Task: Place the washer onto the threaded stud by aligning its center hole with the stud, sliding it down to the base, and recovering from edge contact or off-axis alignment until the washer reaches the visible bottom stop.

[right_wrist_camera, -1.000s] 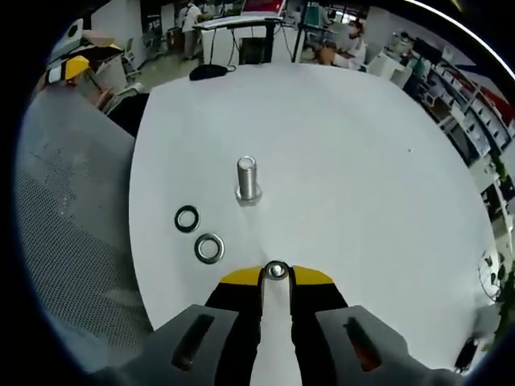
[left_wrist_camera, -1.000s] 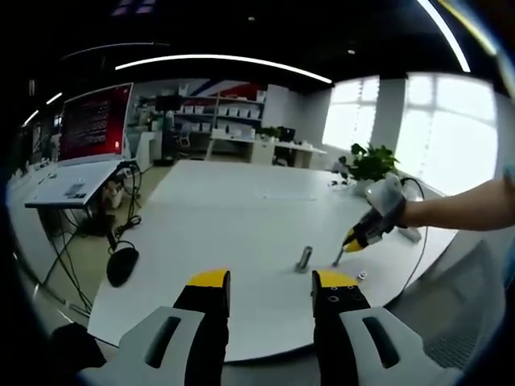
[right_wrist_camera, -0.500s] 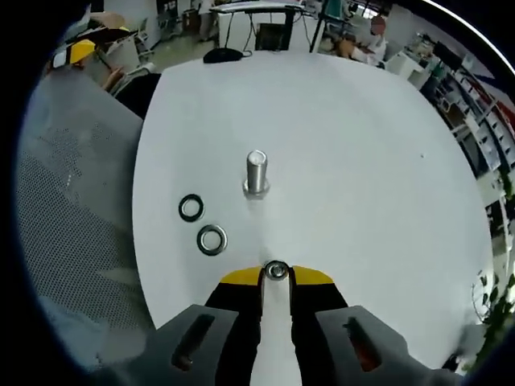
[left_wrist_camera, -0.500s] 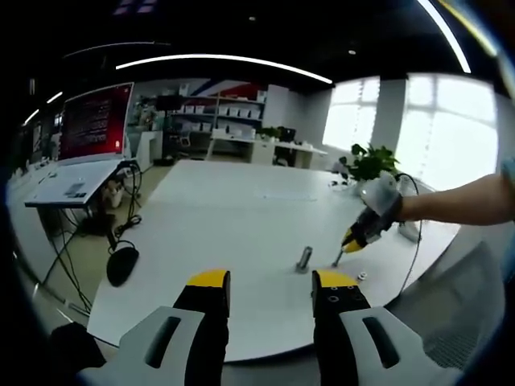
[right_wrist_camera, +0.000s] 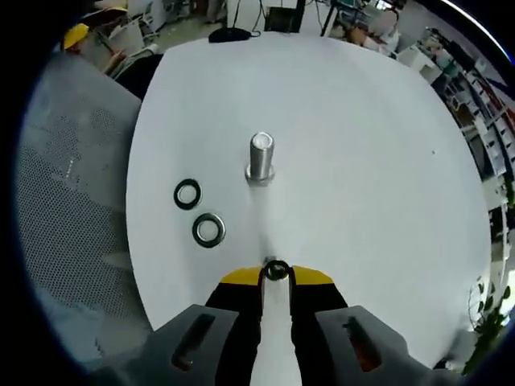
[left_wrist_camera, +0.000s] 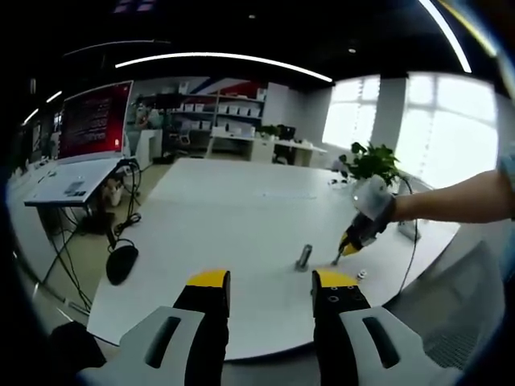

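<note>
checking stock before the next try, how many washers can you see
3: a small metal ring washer pinched in the right gripper; a dark ring washer and a silver ring washer flat on the white table, left of the threaded metal stud.

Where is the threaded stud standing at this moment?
In the right gripper view, the threaded stud stands upright on the white table, ahead of the right gripper, with two loose washers to its left.

We see a white table (right_wrist_camera: 362, 161) carrying an upright threaded stud (right_wrist_camera: 260, 158) and two loose washers (right_wrist_camera: 198, 213) beside it.
</note>
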Demonstrator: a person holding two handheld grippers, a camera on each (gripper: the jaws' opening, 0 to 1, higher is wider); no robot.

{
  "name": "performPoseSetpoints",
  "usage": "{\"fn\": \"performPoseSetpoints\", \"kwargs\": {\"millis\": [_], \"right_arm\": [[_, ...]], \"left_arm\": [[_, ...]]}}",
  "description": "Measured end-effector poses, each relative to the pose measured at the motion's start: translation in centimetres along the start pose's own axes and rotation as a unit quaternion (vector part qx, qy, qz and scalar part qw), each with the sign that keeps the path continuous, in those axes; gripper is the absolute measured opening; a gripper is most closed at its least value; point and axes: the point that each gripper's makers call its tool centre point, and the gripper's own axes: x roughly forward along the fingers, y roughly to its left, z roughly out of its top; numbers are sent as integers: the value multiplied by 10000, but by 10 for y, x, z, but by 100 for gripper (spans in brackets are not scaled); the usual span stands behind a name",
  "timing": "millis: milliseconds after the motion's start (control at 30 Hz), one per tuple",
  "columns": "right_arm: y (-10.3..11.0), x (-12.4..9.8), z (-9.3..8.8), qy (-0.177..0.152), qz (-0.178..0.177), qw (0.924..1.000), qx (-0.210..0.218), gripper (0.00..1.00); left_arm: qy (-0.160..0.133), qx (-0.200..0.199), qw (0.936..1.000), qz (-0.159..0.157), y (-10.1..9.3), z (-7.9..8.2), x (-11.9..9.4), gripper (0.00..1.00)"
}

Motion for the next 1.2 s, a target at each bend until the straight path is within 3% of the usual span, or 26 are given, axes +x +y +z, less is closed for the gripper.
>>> {"fn": "performPoseSetpoints", "kwargs": {"millis": [400,600,833,900,967,1133,1200], "right_arm": [[8,25,-15,378,76,9993,-28,13],[12,23,-18,427,236,9987,153,12],[22,19,-23,539,360,9979,73,12],[28,18,-26,597,477,9969,189,13],[41,16,-31,740,851,9934,217,14],[29,16,-37,738,365,9966,96,20],[30,13,-37,627,401,9971,180,20]], "left_arm": [[20,-54,10000,66,2,-1,0,39],[8,-82,9999,92,4,0,-1,39],[-13,-89,9999,100,4,0,-1,39],[-14,-86,9999,92,4,0,-1,39],[-18,-77,9999,86,3,0,-1,39],[-23,-59,10000,62,3,1,-1,39],[-27,-56,10000,52,2,1,-1,39]]}}
